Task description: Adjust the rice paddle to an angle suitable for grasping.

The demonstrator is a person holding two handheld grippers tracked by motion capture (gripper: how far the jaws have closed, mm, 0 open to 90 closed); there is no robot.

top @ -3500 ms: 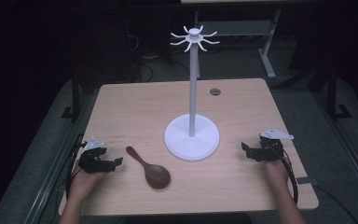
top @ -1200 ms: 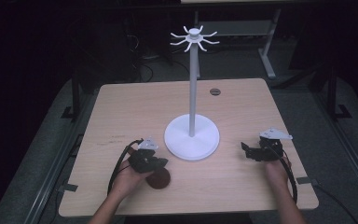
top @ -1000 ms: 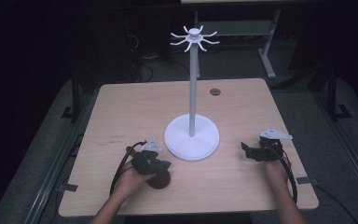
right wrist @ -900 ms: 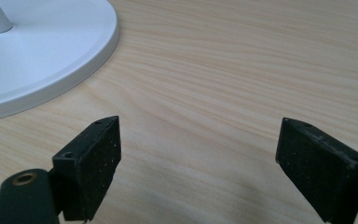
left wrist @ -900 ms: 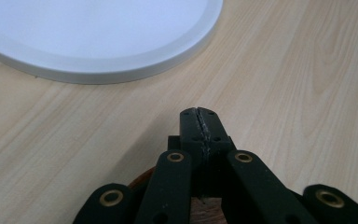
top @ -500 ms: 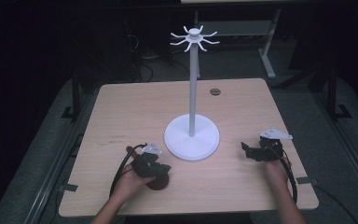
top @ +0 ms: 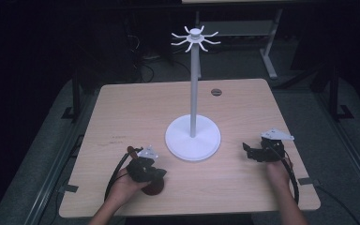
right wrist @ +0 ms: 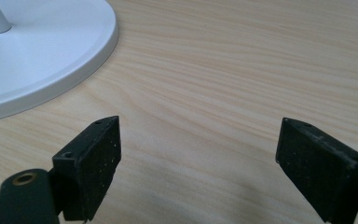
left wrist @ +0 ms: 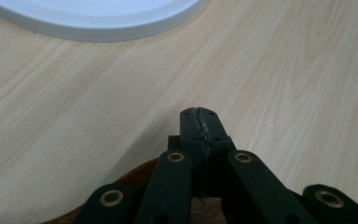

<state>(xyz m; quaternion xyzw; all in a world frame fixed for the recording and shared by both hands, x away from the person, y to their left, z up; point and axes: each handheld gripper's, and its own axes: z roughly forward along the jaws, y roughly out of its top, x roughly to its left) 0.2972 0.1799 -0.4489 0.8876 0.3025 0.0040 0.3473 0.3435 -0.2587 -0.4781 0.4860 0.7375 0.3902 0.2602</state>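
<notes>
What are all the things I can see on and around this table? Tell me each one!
Light wooden table: one, pale wood, centre of the high view.
White stand with round base and hooked top: one, white, middle of the table.
Dark brown wooden spoon: one, brown, near edge, under the left gripper.
Small dark round hole: one, dark, far part of the tabletop.
Left gripper: one, black, shut, over the spoon.
Right gripper: one, black, open, right of the stand.
</notes>
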